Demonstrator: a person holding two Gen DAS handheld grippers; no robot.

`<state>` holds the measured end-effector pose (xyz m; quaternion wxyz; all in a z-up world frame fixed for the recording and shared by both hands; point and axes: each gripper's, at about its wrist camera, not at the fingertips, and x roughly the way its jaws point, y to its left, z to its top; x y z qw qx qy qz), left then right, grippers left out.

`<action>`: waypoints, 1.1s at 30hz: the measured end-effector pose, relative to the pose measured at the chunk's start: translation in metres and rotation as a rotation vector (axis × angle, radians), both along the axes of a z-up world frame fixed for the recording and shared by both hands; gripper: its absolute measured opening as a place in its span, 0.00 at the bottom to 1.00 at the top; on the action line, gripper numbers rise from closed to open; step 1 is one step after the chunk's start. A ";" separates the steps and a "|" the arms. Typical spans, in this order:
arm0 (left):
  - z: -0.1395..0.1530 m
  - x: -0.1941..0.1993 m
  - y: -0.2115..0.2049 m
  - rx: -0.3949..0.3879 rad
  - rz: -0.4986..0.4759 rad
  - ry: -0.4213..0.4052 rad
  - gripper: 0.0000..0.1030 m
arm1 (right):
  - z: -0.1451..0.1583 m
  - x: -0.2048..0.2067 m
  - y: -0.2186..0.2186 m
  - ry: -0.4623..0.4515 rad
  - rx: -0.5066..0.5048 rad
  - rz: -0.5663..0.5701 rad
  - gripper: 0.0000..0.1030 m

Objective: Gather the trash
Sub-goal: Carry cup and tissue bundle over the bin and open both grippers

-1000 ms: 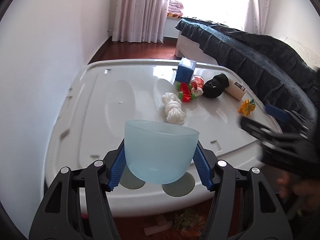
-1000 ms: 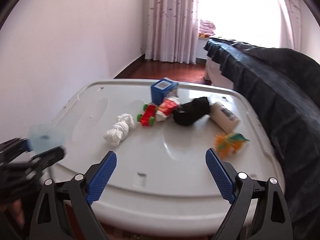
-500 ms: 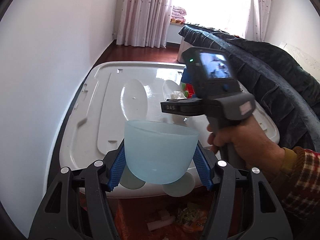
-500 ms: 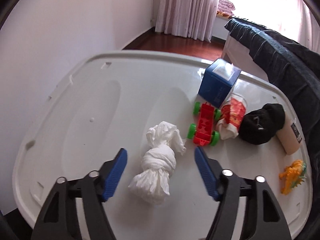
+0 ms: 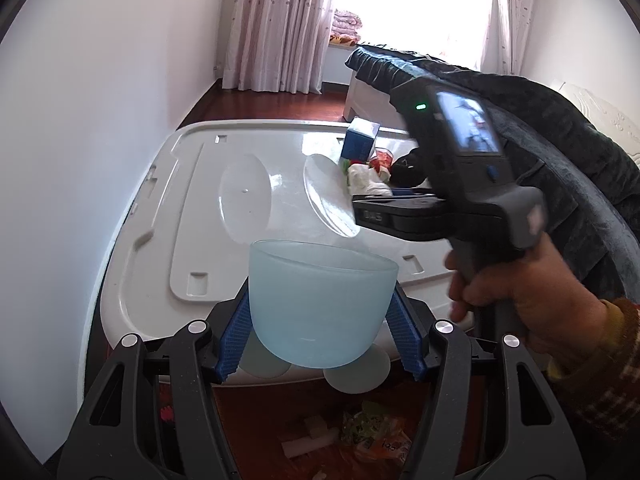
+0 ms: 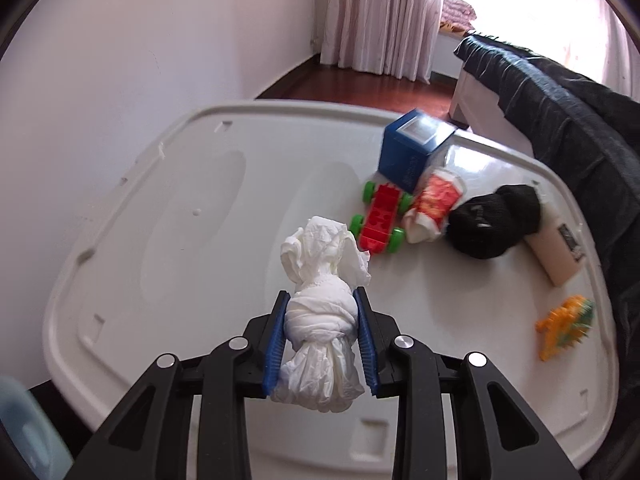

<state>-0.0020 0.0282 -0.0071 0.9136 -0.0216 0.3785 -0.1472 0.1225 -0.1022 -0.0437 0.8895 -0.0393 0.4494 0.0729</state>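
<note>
Now the right tool (image 6: 322,336) pinches the knotted tissue (image 6: 320,320), seemingly on the lid (image 6: 180,216); the left tool (image 5: 322,320) grips the blue cup (image 5: 320,300).

A frosted, translucent blue plastic cup (image 5: 320,304) and a crumpled white paper wad (image 6: 320,320) sit between ribbed blue pads (image 6: 276,340) above a glossy white plastic tabletop (image 6: 192,240).

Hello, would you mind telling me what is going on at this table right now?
A person is clearing trash with two handheld grippers. The left gripper holds a pale blue cup at the near edge of the white table. The right gripper is shut on a knotted white tissue wad lying on the table. A red toy car, blue box, crumpled paper cup and orange toy dinosaur sit untouched.
</note>
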 end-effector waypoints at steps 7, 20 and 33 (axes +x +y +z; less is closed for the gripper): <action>-0.002 -0.040 -0.006 -0.007 0.052 0.007 0.58 | 0.039 -0.093 -0.031 -0.066 0.039 -0.026 0.31; -0.042 -0.112 -0.019 0.049 0.044 0.117 0.58 | -0.025 -0.243 -0.059 0.166 0.067 -0.057 0.31; -0.055 -0.122 -0.014 0.062 0.094 0.153 0.66 | -0.041 -0.258 -0.053 0.180 0.018 -0.070 0.63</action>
